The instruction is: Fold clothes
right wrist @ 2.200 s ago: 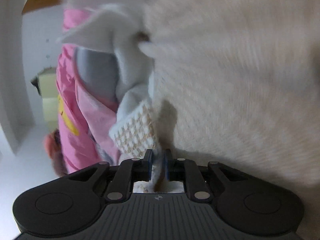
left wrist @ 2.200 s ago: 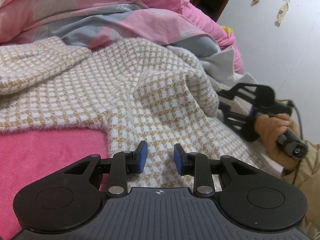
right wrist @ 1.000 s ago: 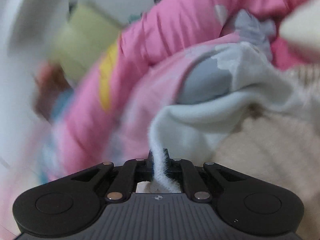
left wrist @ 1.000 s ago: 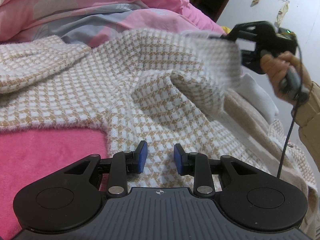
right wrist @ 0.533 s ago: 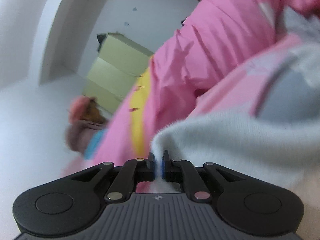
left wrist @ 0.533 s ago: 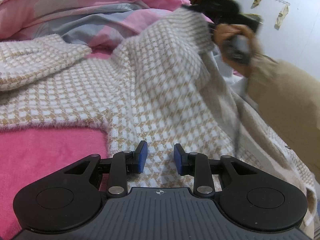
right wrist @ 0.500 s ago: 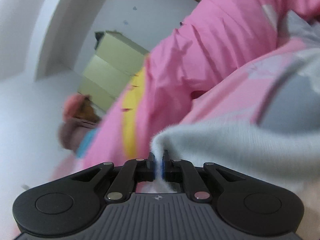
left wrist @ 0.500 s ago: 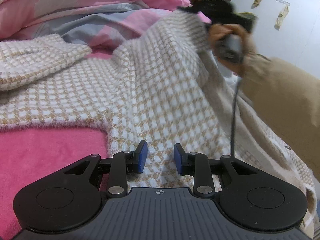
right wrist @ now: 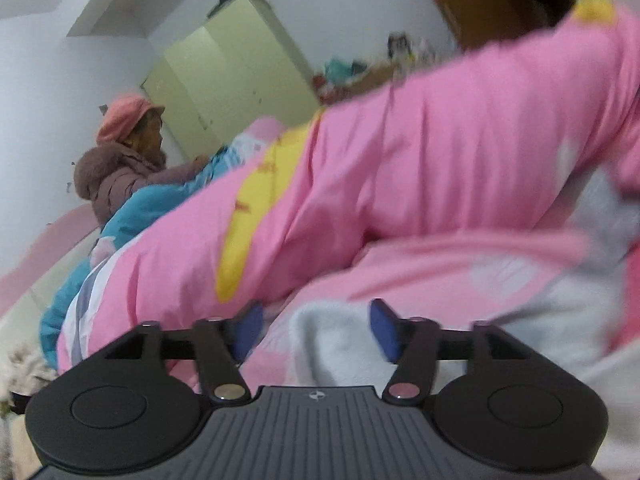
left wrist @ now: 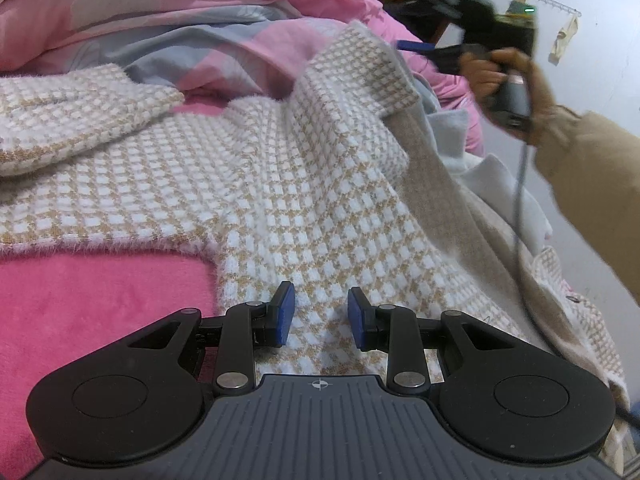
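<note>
A beige-and-white checked knit sweater point(left wrist: 304, 184) lies spread on the bed. My left gripper point(left wrist: 320, 316) rests low over its near part, blue pads apart, the knit flat beneath them and not pinched. One side of the sweater point(left wrist: 360, 64) is folded up and over and stands in a loose ridge. Beyond that ridge, in the left wrist view, a hand holds my right gripper point(left wrist: 416, 28), blurred. Its jaws are opening. In the right wrist view a pale fuzzy fold point(right wrist: 332, 340) of the garment lies loose inside the right gripper point(right wrist: 316, 330), touching neither pad.
A heaped pink quilt point(left wrist: 168, 4) with grey and yellow patches lies behind the sweater. A pink fleece blanket point(left wrist: 80, 304) covers the bed at near left. A tan sleeve point(left wrist: 592, 176) reaches in from the right. Far off, a person in a pink hat point(right wrist: 128, 148) stands by a yellow-green wardrobe point(right wrist: 224, 80).
The right gripper carried the sweater's side up and across toward the quilt while shut on its edge, then its pads spread and the edge came free. The left gripper stayed put.
</note>
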Demonstrator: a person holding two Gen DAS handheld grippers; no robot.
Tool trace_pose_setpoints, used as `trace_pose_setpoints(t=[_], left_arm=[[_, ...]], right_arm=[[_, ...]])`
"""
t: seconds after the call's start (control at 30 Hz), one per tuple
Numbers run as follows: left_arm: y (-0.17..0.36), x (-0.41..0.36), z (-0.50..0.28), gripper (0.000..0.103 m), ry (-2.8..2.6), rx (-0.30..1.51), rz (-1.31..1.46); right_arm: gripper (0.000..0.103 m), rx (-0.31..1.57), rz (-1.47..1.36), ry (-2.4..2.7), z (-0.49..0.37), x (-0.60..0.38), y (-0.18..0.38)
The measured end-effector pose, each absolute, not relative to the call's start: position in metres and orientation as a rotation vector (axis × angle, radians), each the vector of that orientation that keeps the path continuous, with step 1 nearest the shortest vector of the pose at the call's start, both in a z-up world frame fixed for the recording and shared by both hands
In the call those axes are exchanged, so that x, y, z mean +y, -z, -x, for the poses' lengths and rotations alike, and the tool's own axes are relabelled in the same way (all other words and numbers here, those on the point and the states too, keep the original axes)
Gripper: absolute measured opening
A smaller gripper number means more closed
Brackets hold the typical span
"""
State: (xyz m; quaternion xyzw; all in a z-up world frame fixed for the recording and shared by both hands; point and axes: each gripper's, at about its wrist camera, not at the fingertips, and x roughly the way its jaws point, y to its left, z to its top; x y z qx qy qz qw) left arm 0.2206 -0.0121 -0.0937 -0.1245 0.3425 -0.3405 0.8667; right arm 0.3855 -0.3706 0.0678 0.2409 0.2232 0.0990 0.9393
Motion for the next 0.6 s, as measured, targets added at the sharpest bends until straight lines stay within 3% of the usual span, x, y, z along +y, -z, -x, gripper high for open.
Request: trace_pose_setpoints(t=[0.17, 0.53, 0.6], left_arm=[[0.094, -0.014, -0.222, 0.029, 0.709, 0.717, 0.253], [0.079, 0.018, -0.225, 0.029, 0.614, 0.676, 0.347], [0.081, 0.032, -0.23, 0.035, 0.547, 0.691, 0.397]], right_arm=[[0.065, 0.494, -0.506, -0.205, -0.341, -0.385, -0.063], [0.062, 0.671, -0.586, -0.294, -0.231, -0.354, 0.027], [0.062, 0.679, -0.615, -0.274, -0.223, -0.359, 0.04]])
